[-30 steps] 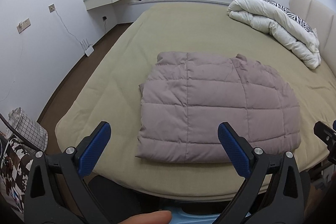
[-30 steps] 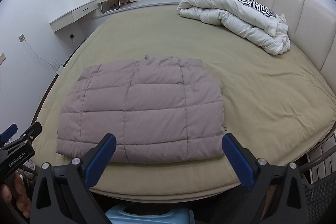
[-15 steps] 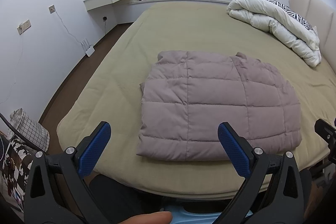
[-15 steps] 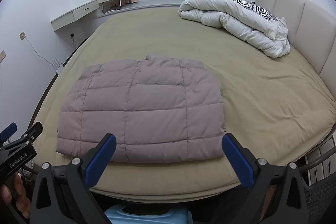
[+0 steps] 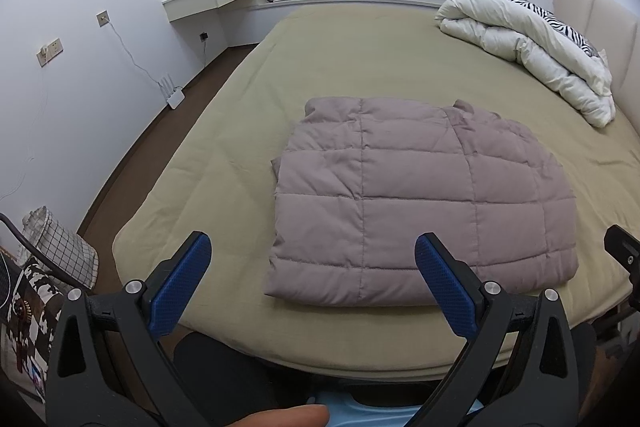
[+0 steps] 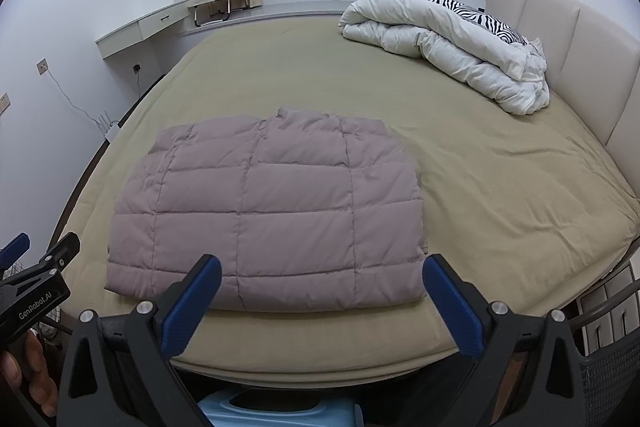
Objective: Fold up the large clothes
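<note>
1. your left claw point(image 5: 312, 279) stands with its blue pads point(image 5: 180, 285) wide apart, holding nothing, raised off the near edge of the bed point(image 5: 360, 55).
2. your right claw point(image 6: 322, 301) is likewise spread, its pads point(image 6: 452, 307) clear of any cloth, poised at the same near edge.
3. the quilted mauve jacket point(image 5: 420, 199) lies folded into a flat rectangle on the bed's olive cover, just ahead of both claws; seen from the left claw it sits ahead and to the right, seen from the right claw point(image 6: 272, 211) ahead and slightly left.
4. neither claw touches the jacket.
5. the jacket's near folded edge runs roughly parallel to the bed edge, close beyond your pad tips.
6. a bundled white duvet point(image 6: 448, 47) with a zebra-print piece rests well beyond the jacket, far right of the right claw, against the headboard point(image 6: 560, 39).
7. your hand point(image 6: 28, 371) shows at the lower left of the right view, gripping the left claw's handle.
</note>
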A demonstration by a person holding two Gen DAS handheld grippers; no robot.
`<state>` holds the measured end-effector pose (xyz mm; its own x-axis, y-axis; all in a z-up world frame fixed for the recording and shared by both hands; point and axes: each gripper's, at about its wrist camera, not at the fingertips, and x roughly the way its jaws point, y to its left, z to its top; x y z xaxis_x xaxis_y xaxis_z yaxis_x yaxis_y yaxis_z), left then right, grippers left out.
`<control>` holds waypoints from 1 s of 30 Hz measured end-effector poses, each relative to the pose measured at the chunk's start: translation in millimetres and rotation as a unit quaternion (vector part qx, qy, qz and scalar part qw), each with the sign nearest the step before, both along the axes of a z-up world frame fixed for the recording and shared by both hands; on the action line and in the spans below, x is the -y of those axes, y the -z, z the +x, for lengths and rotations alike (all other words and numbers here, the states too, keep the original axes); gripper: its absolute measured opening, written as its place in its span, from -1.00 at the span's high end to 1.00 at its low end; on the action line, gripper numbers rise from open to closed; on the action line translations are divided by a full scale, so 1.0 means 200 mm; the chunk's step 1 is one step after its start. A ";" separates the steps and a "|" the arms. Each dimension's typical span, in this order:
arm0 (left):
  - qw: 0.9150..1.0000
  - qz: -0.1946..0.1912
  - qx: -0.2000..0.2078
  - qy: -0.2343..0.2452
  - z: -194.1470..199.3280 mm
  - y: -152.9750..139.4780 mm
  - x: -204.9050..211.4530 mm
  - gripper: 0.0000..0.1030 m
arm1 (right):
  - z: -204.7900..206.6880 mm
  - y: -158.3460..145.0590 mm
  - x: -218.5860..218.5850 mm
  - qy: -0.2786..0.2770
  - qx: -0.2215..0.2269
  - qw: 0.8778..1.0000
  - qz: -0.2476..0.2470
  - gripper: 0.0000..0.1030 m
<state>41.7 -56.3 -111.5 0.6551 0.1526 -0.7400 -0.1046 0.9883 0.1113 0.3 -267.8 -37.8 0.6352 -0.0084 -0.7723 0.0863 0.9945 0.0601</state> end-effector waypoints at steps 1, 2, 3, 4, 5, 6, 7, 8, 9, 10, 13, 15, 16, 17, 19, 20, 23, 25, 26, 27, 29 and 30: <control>1.000 0.000 0.000 -0.001 0.00 0.00 0.00 -1.00 | 0.00 0.00 0.00 0.000 0.000 1.000 0.000 -1.00; 1.000 0.001 0.000 -0.001 0.00 0.00 0.00 -1.00 | 0.00 0.00 0.00 0.000 0.000 1.000 0.000 -1.00; 1.000 0.002 -0.001 -0.002 0.00 0.00 0.00 -1.00 | 0.00 0.00 0.00 0.001 0.000 1.000 0.000 -1.00; 1.000 0.003 -0.001 -0.002 0.00 0.01 0.00 -1.00 | 0.00 0.00 0.00 0.001 0.000 1.000 0.001 -1.00; 1.000 0.003 -0.001 -0.002 0.00 0.01 0.00 -1.00 | 0.00 0.00 0.00 0.000 0.000 1.000 0.001 -1.00; 1.000 0.004 -0.001 -0.003 0.00 0.01 0.00 -1.00 | 0.00 0.00 0.00 0.001 0.000 1.000 0.000 -1.00; 1.000 0.004 -0.001 -0.003 0.00 0.01 0.00 -1.00 | 0.00 0.00 0.00 0.001 0.000 1.000 0.000 -1.00; 1.000 0.004 -0.002 -0.002 0.00 0.01 0.00 -1.00 | 0.00 0.00 0.00 0.001 0.000 1.000 0.001 -1.00; 1.000 0.004 -0.003 -0.002 0.00 0.01 0.00 -1.00 | 0.00 0.00 0.00 0.001 0.000 1.000 0.001 -1.00; 1.000 0.004 -0.003 -0.002 0.00 0.01 0.00 -1.00 | 0.00 0.00 0.00 0.001 0.000 1.000 0.000 -1.00; 1.000 0.005 -0.005 -0.002 0.00 0.02 -0.01 -1.00 | 0.00 0.00 0.00 0.001 -0.001 1.000 0.000 -1.00; 1.000 0.005 -0.006 -0.003 0.00 0.03 -0.01 -1.00 | 0.00 0.00 0.00 0.001 0.000 1.000 0.000 -1.00; 1.000 0.005 -0.006 -0.003 0.00 0.03 -0.01 -1.00 | 0.00 0.00 0.00 0.001 0.000 1.000 -0.001 -1.00; 1.000 0.005 -0.006 -0.003 0.00 0.03 -0.01 -1.00 | 0.00 0.00 0.00 0.000 -0.001 1.000 0.000 -1.00; 1.000 0.006 -0.007 -0.002 0.00 0.03 -0.01 -1.00 | 0.00 0.00 0.00 0.001 0.000 1.000 0.000 -1.00; 1.000 0.006 -0.007 -0.002 0.00 0.03 -0.01 -1.00 | 0.00 0.00 0.00 0.001 0.000 1.000 0.000 -1.00; 1.000 0.006 -0.009 -0.001 0.00 0.04 -0.01 -1.00 | 0.00 0.00 0.00 0.000 -0.001 1.000 0.000 -1.00; 1.000 0.006 -0.010 0.000 0.00 0.04 -0.01 -1.00 | 0.00 0.00 0.00 0.000 -0.001 1.000 0.000 -1.00; 1.000 0.006 -0.010 0.000 0.00 0.04 -0.01 -1.00 | 0.00 0.00 0.00 0.000 -0.001 1.000 0.000 -1.00; 1.000 0.007 -0.010 0.000 0.00 0.05 -0.01 -1.00 | 0.00 0.00 0.00 0.000 -0.002 1.000 0.001 -1.00; 1.000 0.007 -0.011 0.000 0.00 0.05 -0.01 -1.00 | 0.00 0.01 0.00 0.000 -0.002 1.000 0.001 -1.00; 1.000 0.007 -0.011 0.001 0.00 0.05 -0.01 -1.00 | 0.00 0.01 0.00 0.000 -0.002 1.000 0.001 -1.00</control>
<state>41.6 -55.3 -121.7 0.6388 0.1624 -0.7520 -0.1005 0.9867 0.1276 -0.7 -267.5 -39.5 0.6328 -0.0070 -0.7743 0.0867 0.9943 0.0618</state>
